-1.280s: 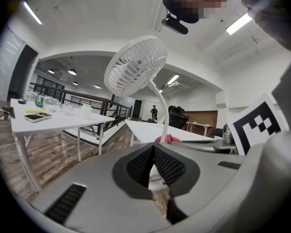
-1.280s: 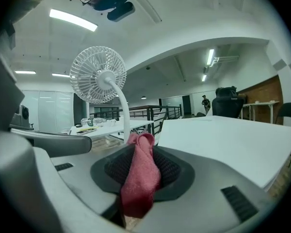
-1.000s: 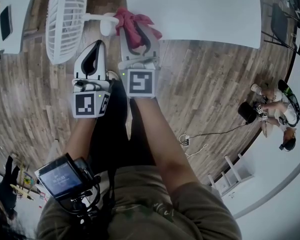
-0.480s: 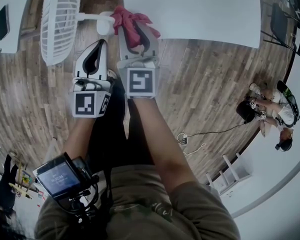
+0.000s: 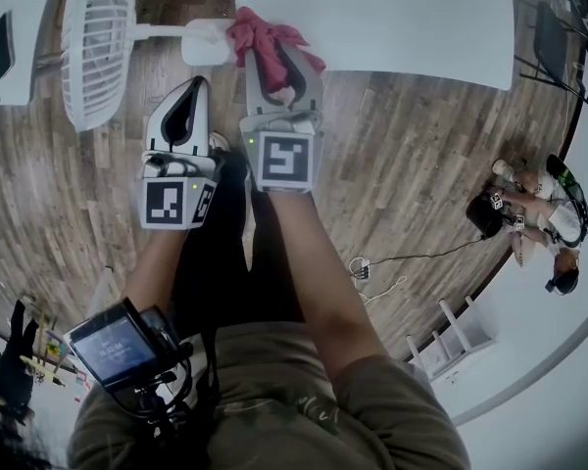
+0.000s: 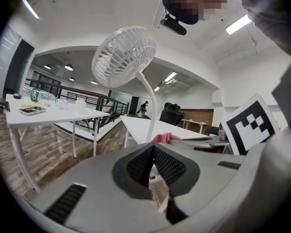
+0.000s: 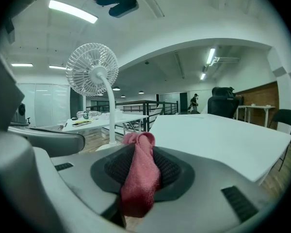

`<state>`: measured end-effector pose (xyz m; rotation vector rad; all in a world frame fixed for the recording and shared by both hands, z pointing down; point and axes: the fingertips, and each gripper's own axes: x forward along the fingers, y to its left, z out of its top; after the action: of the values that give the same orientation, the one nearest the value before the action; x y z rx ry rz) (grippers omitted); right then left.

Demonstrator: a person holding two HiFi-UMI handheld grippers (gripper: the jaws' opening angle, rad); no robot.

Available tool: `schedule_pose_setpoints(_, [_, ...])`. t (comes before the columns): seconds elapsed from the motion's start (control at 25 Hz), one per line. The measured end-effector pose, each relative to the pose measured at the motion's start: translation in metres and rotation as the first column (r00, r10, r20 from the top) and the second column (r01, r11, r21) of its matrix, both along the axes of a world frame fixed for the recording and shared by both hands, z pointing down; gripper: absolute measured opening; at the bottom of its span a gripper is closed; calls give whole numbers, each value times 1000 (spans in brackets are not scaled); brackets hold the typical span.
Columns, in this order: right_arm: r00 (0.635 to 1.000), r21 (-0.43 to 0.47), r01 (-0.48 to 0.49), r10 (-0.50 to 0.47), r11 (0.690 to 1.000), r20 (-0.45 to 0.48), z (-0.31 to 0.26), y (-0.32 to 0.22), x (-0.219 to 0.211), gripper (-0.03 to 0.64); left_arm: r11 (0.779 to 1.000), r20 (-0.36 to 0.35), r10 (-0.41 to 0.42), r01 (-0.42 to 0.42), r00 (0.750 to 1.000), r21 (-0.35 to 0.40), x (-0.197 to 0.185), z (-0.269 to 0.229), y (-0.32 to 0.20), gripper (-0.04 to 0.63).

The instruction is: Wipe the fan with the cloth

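A white fan (image 5: 98,47) stands at the near left corner of the white table (image 5: 392,18), its base (image 5: 208,42) by the edge. My right gripper (image 5: 279,62) is shut on a red cloth (image 5: 265,39), just right of the base; whether they touch I cannot tell. In the right gripper view the cloth (image 7: 140,174) hangs bunched between the pads, with the fan (image 7: 92,69) ahead to the left. My left gripper (image 5: 194,86) is shut and empty, below the fan's stem. In the left gripper view the fan (image 6: 123,55) rises above the closed gripper (image 6: 153,152).
A second white table (image 6: 53,115) stands to the left with a phone and glasses on it. People (image 5: 534,209) sit on the wooden floor at the right, near a cable (image 5: 402,262) and a white rack (image 5: 451,341). A black railing (image 7: 145,110) runs behind.
My right gripper has shifted slightly to the right with the cloth. The fan now sits further left in the head view. The left gripper has stayed put.
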<state>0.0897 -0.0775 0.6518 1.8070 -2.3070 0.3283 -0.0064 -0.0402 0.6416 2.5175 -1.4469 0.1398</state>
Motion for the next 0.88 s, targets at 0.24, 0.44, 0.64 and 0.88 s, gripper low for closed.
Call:
schedule_pose_setpoints(0.24, [998, -40, -46, 45, 998, -32, 16, 5, 27, 140, 1000, -4, 12, -12, 1000, -8, 7, 5, 3, 20])
schedule_pose_setpoints(0.44, [989, -51, -45, 38, 998, -140, 17, 1, 37, 140, 1000, -6, 7, -7, 1000, -20, 11, 6, 4, 20])
schedule_pose_setpoints(0.64, [996, 115, -46, 37, 992, 79, -44, 6, 34, 140, 999, -21, -6, 5, 1000, -36, 9, 5, 5, 20])
schedule_pose_setpoints(0.88, [990, 166, 29, -51, 986, 131, -72, 10, 11, 138, 1000, 18, -14, 14, 1000, -3, 11, -1, 2, 20])
